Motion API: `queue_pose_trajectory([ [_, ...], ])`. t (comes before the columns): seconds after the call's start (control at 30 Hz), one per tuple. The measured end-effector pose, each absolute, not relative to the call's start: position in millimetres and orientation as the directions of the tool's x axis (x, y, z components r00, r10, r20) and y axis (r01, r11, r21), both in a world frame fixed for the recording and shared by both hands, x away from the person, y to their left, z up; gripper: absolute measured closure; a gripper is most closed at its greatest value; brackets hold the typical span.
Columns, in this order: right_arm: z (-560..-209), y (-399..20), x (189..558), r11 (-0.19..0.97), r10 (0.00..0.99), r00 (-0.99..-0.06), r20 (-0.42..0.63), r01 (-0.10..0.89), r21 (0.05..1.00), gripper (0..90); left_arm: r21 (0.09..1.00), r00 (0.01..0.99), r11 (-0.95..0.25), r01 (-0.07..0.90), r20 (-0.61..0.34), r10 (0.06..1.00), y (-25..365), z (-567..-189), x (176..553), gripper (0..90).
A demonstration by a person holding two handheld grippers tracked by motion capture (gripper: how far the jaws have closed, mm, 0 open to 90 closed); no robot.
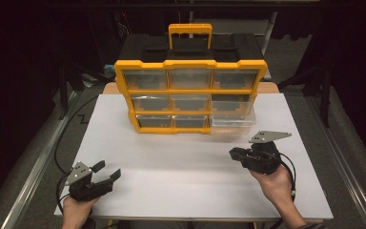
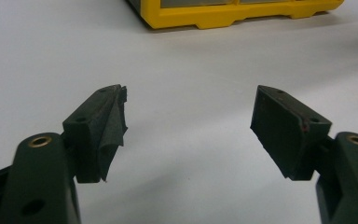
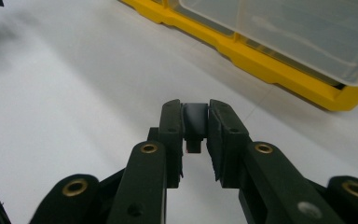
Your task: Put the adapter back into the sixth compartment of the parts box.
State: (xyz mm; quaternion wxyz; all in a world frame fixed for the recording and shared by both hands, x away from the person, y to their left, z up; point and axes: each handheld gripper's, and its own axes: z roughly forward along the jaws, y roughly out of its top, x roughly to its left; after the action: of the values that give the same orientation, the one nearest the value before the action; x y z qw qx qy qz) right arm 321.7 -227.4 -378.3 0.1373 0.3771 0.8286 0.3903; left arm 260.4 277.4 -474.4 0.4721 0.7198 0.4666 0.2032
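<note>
Two hand-held grippers rest low over a white bench point(image 1: 181, 162), one at each near corner, each held by a person's hand coming in from the bottom edge of the high view. The left hand-held gripper point(image 1: 108, 171) sits near the front left of the bench with its jaws spread wide apart and nothing between them; in the left gripper view its two black pads point(image 2: 109, 126) stand well apart over bare white surface, and the pad covering on one of them looks frayed and peeling at the edge. The right hand-held gripper point(image 1: 233, 153) lies toward the right side, pointing left across the bench, its jaws drawn nearly together. In the right gripper view a small dark grey piece point(image 3: 195, 122) sits pinched between the jaws at their tips; what it is cannot be told.

A yellow and black organizer point(image 1: 190, 95) with a yellow carry handle point(image 1: 189, 34) on top stands at the far middle of the bench, showing three rows of clear drawers. The lower right clear drawer point(image 1: 232, 123) is pulled out toward the person and juts beyond the yellow frame. The right hand-held gripper is near this drawer, just in front of it, and not touching it. The left hand-held gripper is well apart from the organizer.
</note>
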Motion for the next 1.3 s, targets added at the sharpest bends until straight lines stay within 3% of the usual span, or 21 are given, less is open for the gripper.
queue_pose_trajectory([
  [1.3,-342,-264,313,0.303,0.762,-0.640,0.104,0.493,0.816,76.7,0.868,0.476,-0.112,0.483,-0.153,0.866,278,-475,261,27.1],
])
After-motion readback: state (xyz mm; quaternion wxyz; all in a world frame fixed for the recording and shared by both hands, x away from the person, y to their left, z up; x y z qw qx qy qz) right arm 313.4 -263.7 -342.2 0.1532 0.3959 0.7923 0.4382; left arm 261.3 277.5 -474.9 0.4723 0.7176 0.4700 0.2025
